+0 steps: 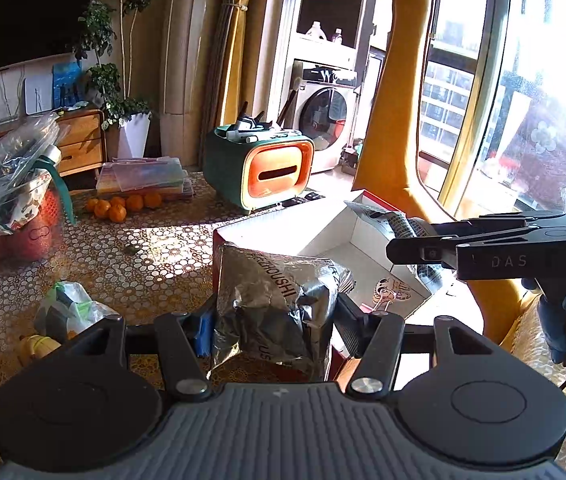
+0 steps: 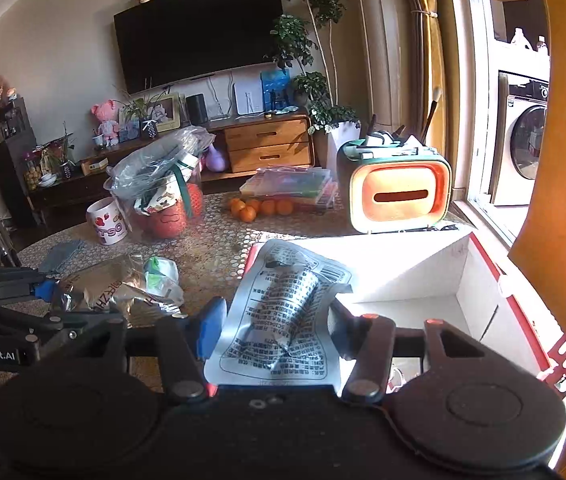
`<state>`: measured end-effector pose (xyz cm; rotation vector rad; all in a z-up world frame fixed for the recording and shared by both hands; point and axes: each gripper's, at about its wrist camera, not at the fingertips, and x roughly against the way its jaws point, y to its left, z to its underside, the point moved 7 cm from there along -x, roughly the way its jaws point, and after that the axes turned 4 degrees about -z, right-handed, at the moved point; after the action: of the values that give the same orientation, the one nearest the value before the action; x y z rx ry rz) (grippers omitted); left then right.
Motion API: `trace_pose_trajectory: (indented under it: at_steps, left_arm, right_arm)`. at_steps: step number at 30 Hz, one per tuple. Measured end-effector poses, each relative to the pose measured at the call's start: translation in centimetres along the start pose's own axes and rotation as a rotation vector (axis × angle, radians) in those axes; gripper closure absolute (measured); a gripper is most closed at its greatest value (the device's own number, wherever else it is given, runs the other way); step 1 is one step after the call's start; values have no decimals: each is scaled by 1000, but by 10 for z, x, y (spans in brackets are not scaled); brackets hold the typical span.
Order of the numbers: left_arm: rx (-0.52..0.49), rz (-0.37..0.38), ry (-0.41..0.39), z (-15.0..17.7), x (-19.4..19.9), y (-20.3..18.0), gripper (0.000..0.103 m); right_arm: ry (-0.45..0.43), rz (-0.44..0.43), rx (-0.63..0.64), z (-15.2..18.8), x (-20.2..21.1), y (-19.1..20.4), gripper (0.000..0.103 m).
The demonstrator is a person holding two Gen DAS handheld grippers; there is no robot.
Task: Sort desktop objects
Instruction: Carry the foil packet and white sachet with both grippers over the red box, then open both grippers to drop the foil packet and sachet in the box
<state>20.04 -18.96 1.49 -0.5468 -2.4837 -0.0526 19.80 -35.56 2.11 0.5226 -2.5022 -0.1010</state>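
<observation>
My left gripper (image 1: 271,326) is shut on a crumpled silver foil packet (image 1: 279,300) with dark lettering, held at the near left edge of an open white box with red sides (image 1: 283,232). My right gripper (image 2: 273,330) is shut on a flat silver sachet (image 2: 287,312) printed with black text, held over the box's (image 2: 403,276) left rim. The right gripper also shows in the left wrist view (image 1: 423,252), over the box with its sachet (image 1: 395,220). The left gripper shows in the right wrist view (image 2: 49,292) with its packet (image 2: 111,284).
On the patterned table (image 1: 131,256) are several oranges (image 1: 123,204), a green and orange tissue box (image 1: 267,168), clear plastic cases (image 1: 143,174), a bag-filled basket (image 1: 15,200), a mug (image 2: 109,220), a small green-white bag (image 1: 71,308) and a banana (image 1: 37,346). A yellow chair back (image 1: 399,100) rises behind the box.
</observation>
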Motion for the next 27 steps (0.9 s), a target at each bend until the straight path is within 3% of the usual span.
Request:
trace_pose_trajectory:
  at_steps: [11,19,27]
  left_arm:
    - [-105,38,73,-16,-74,-60,45]
    - [-150,23,174,-7,-126,-78,45]
    - [-187,15,257,4,-155,-80,45]
  right_arm:
    - [27,99,-29,4,-8,-78,49]
    - [109,97,-45,15,-48,-108,49]
    - [219,79,-85,35,-81,-120,49]
